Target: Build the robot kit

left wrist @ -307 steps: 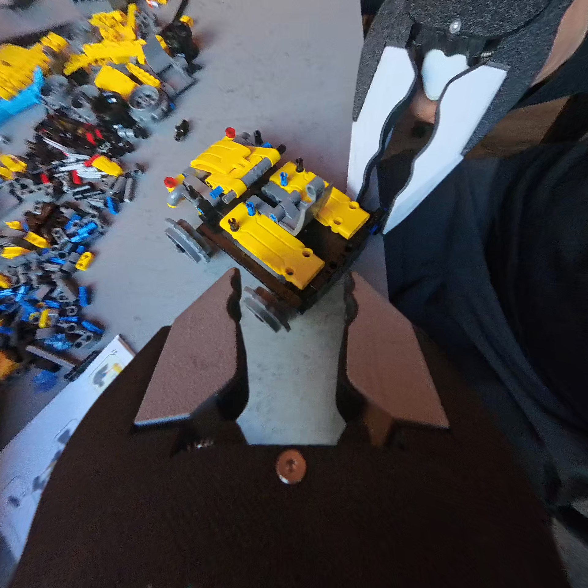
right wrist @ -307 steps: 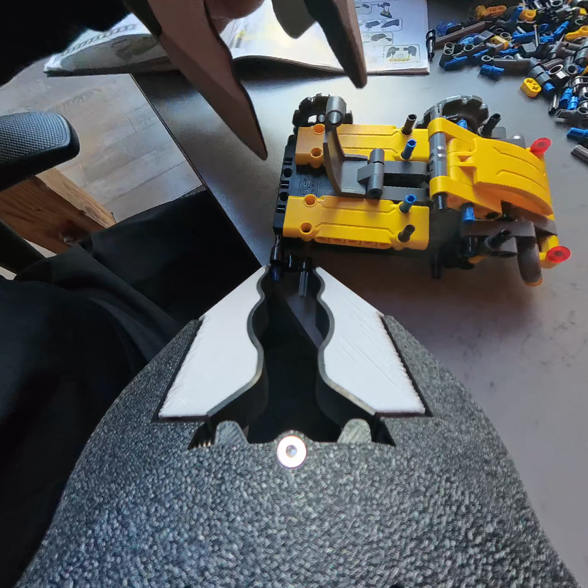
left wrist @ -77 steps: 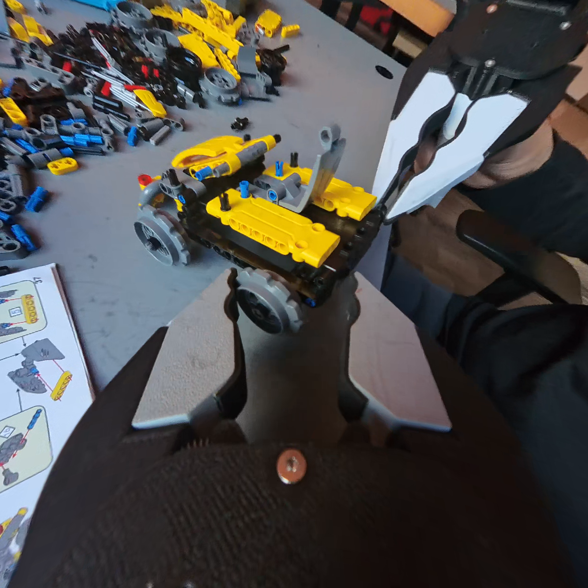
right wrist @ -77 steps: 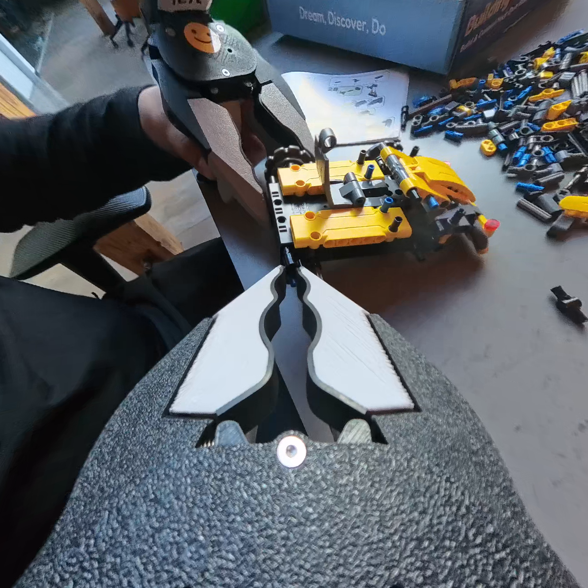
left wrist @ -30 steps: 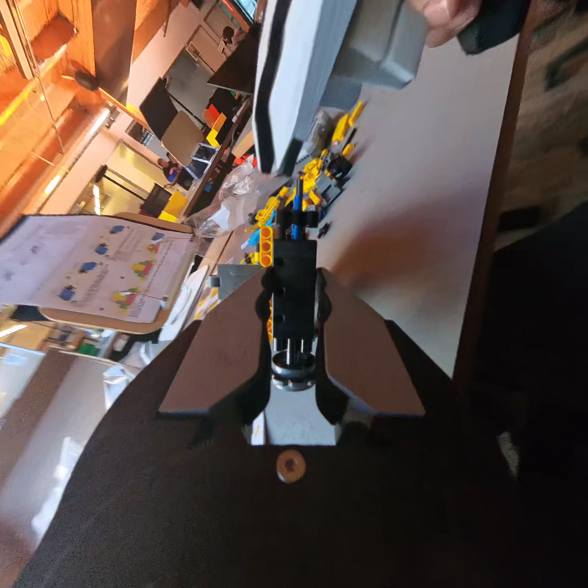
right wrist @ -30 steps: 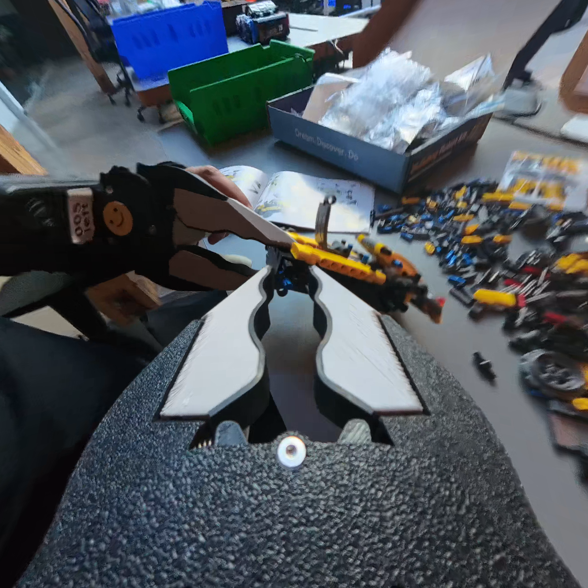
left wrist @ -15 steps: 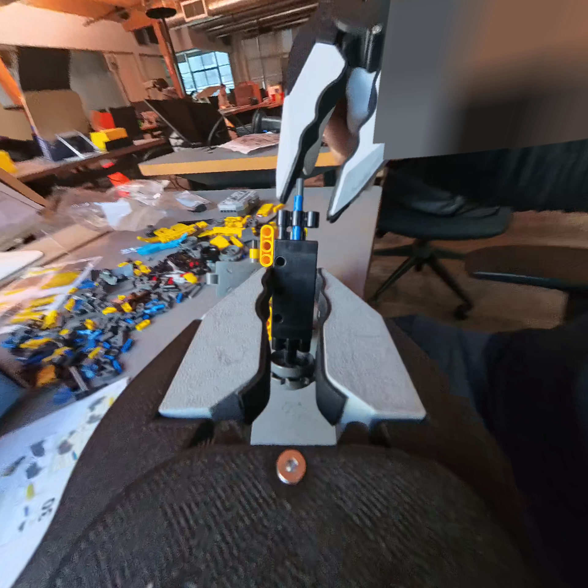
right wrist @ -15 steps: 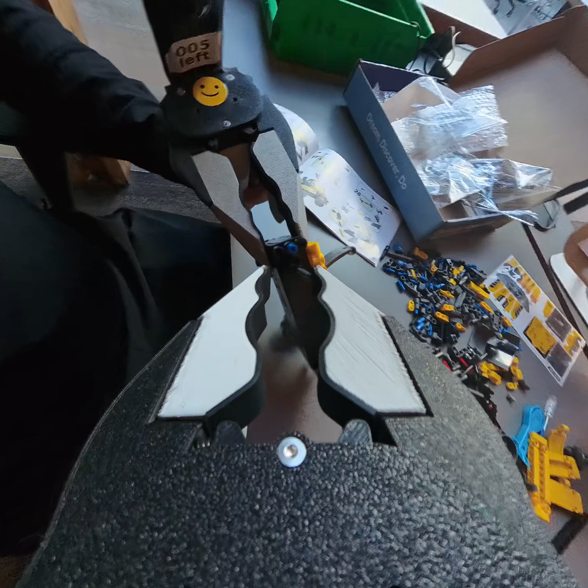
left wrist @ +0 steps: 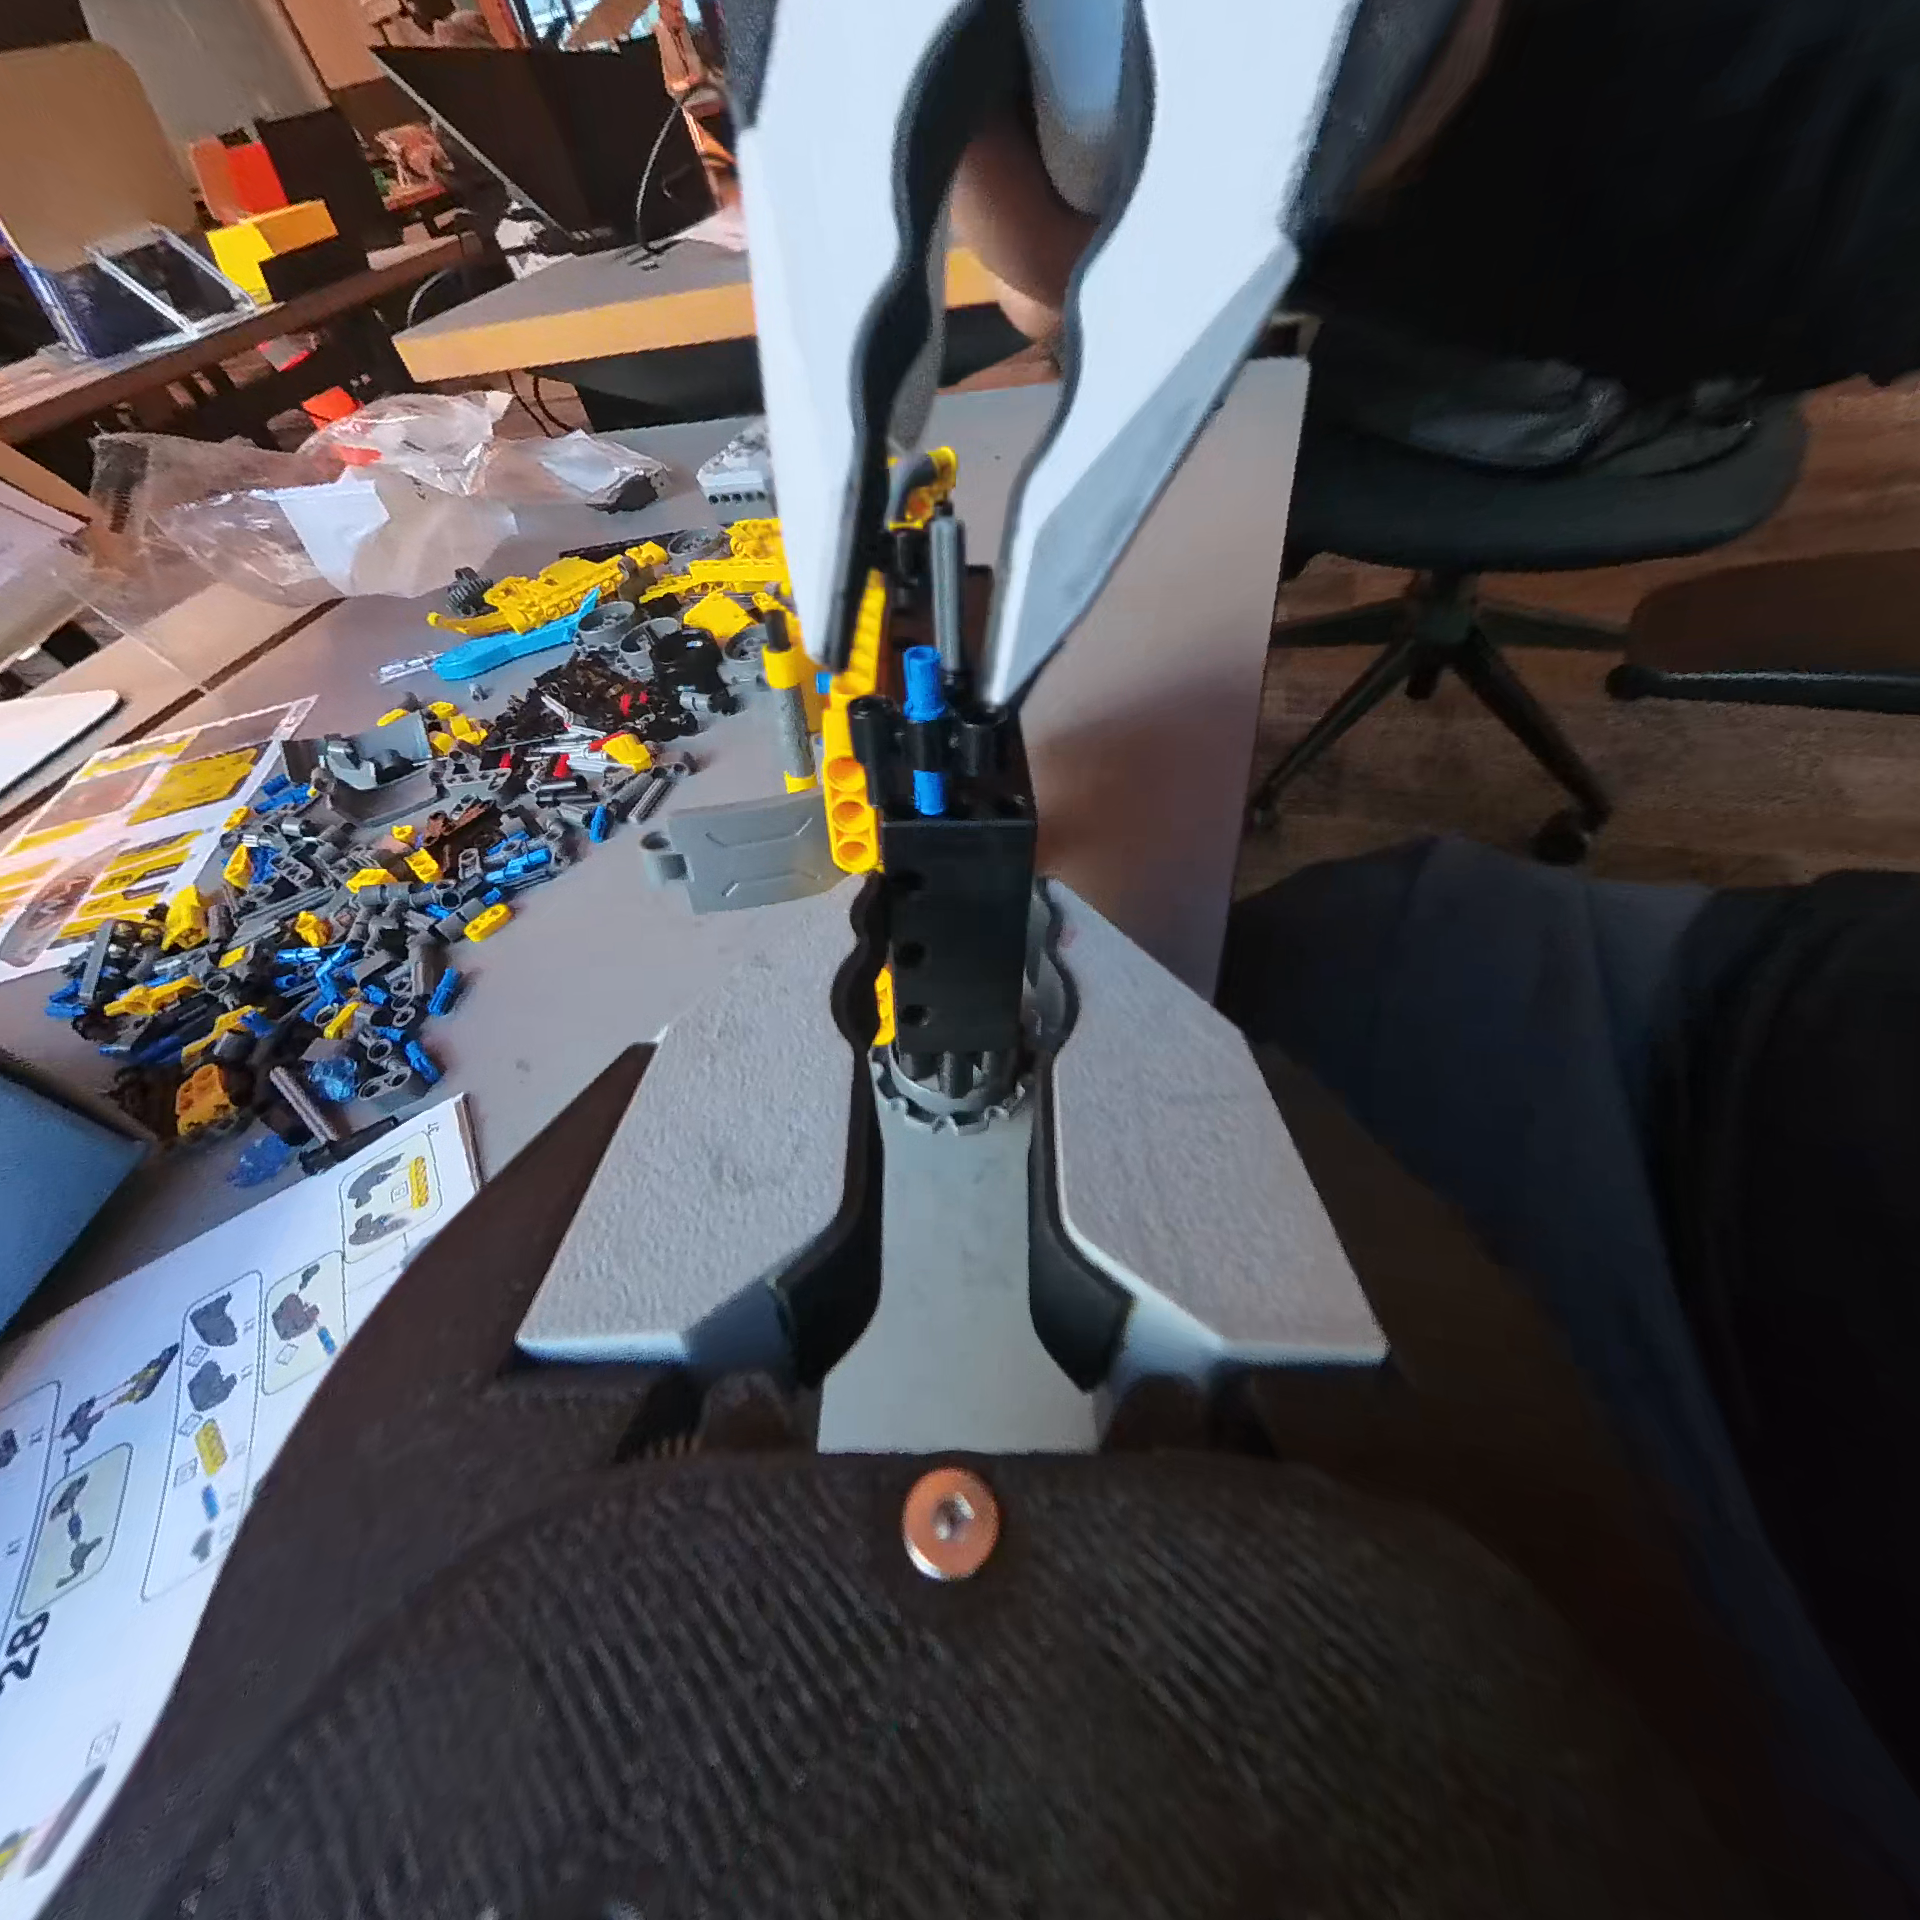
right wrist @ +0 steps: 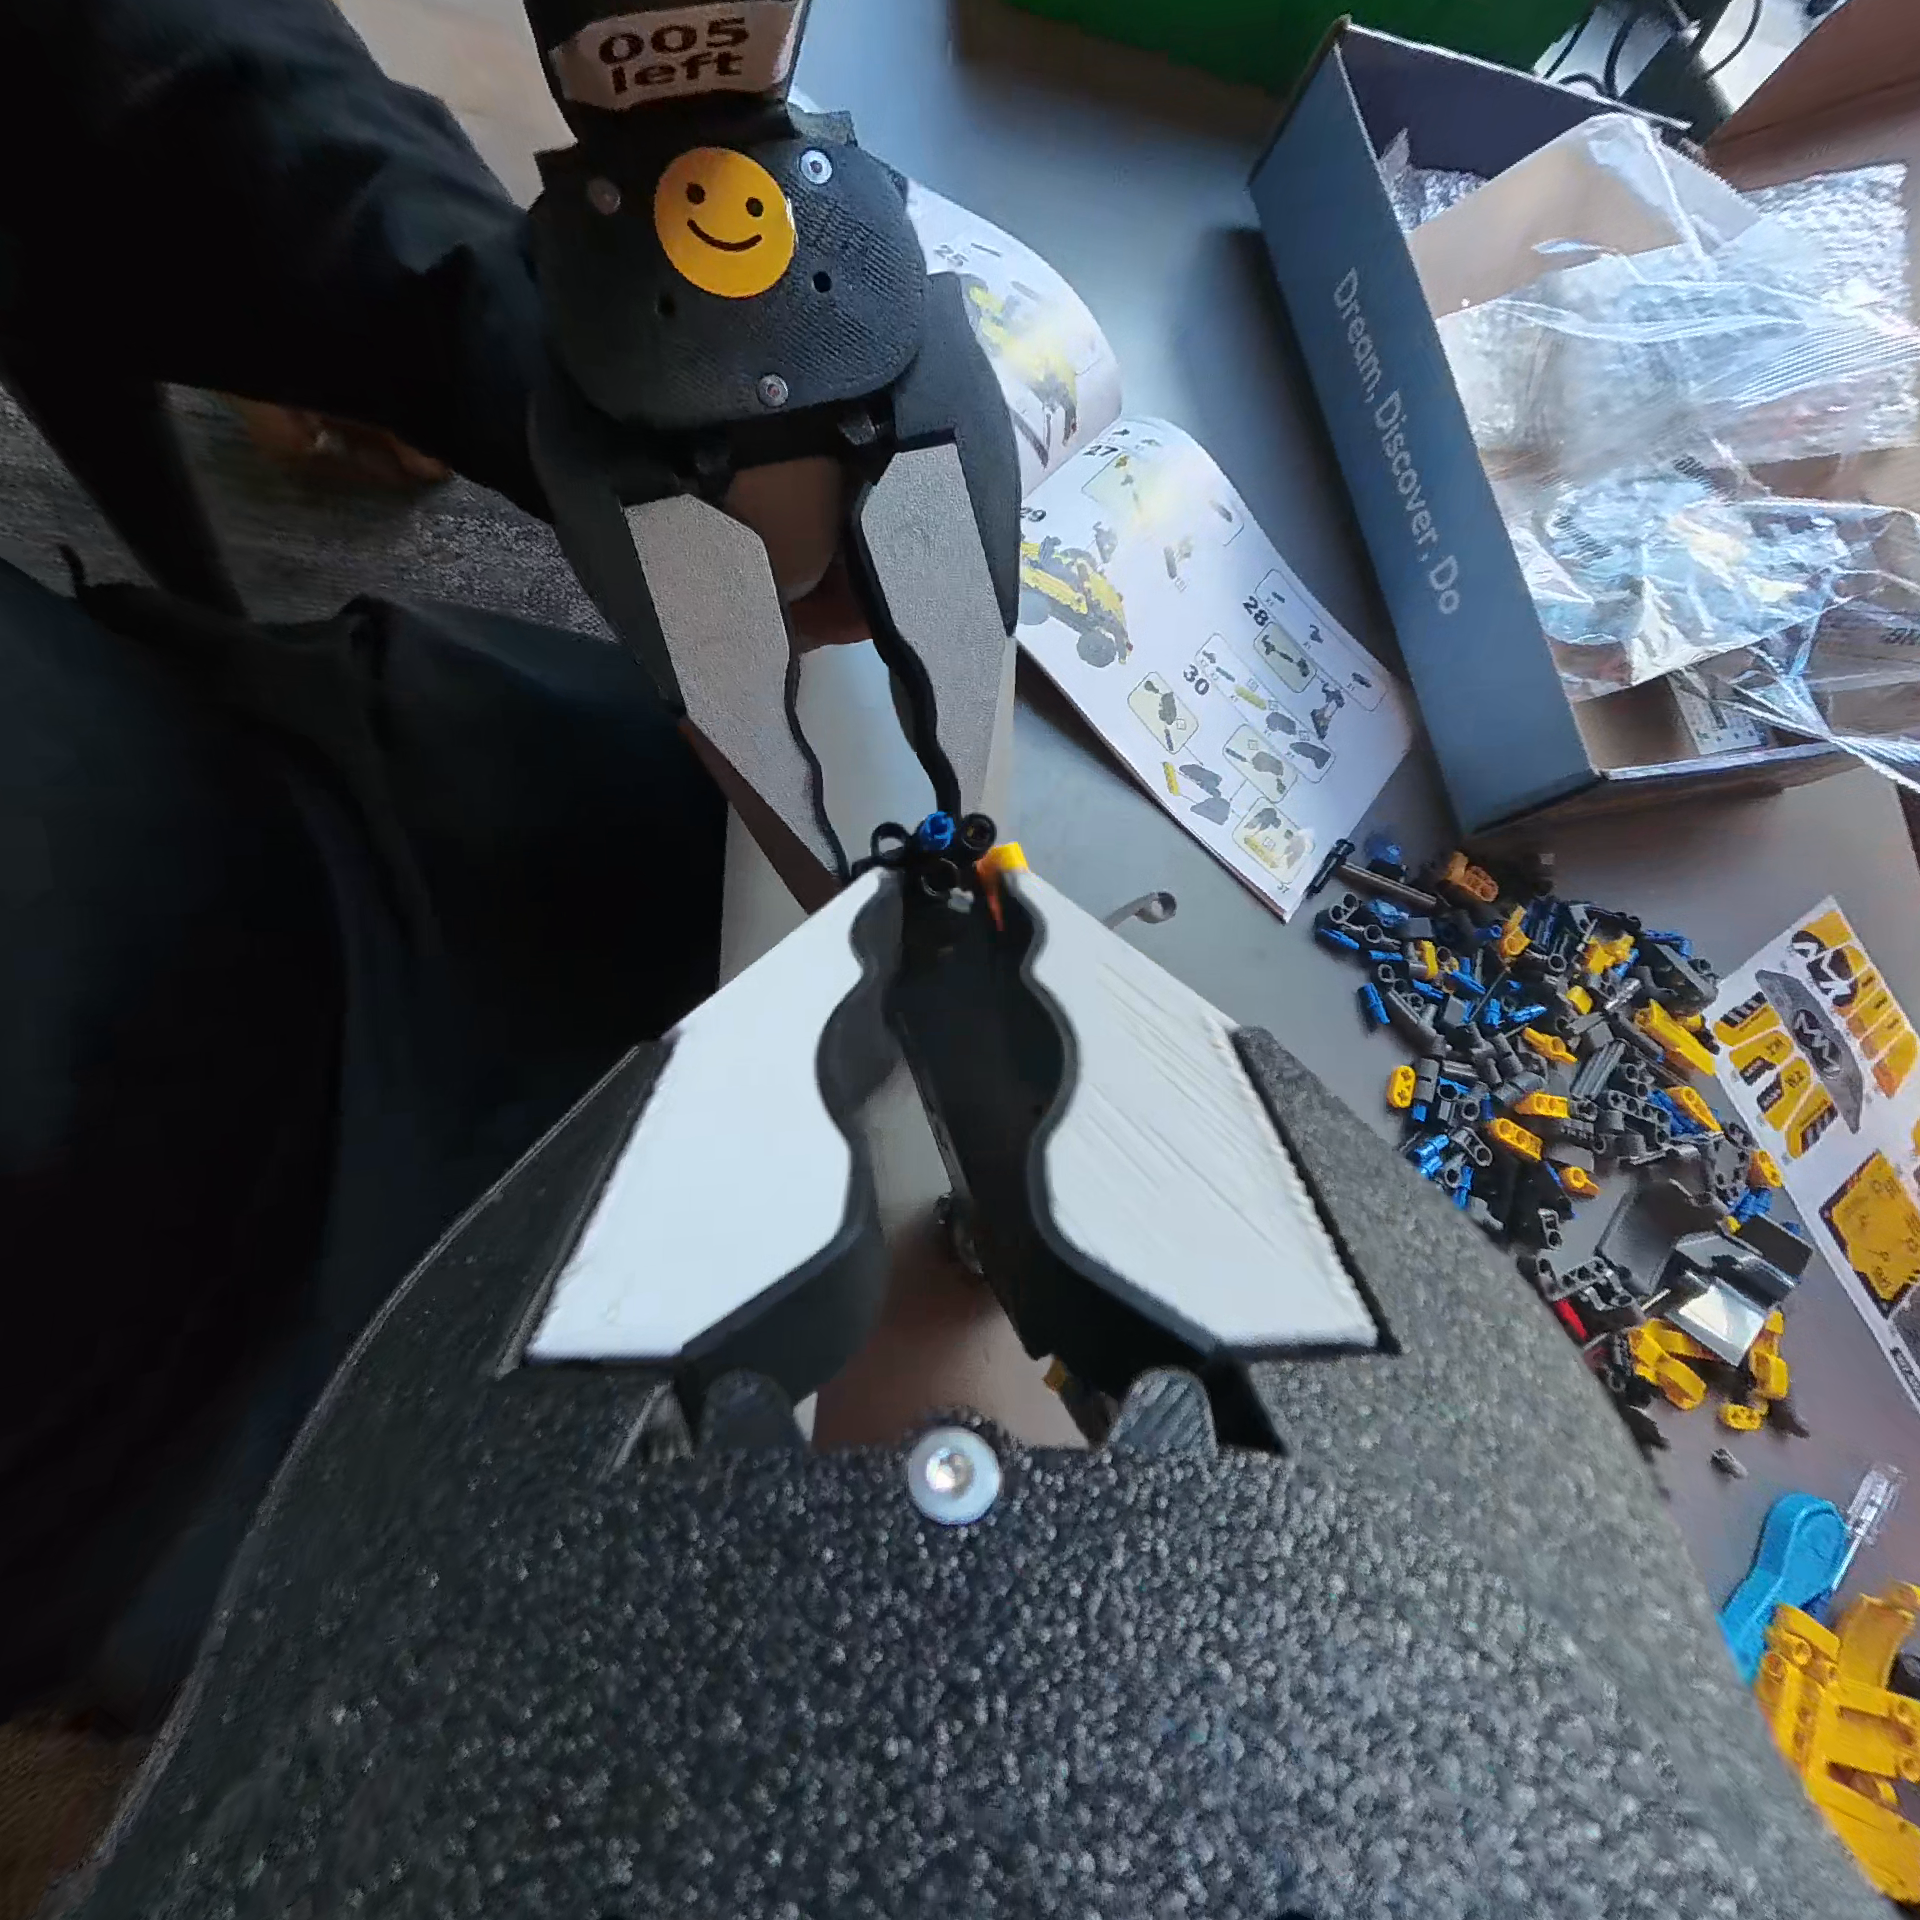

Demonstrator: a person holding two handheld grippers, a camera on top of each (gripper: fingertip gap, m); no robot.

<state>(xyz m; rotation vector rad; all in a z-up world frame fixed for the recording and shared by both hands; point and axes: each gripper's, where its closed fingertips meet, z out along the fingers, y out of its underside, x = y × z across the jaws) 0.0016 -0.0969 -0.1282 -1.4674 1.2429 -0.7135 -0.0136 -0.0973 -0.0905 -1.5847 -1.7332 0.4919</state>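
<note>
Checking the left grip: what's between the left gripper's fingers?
The black end of the toy vehicle, a grey wheel below it. The left gripper hides the contact faces.

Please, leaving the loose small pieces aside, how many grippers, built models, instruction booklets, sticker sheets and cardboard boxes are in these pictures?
Grippers: 2 (left gripper, right gripper)
Built model: 1
Instruction booklet: 1
Sticker sheet: 1
Cardboard box: 1
Total: 6
</note>
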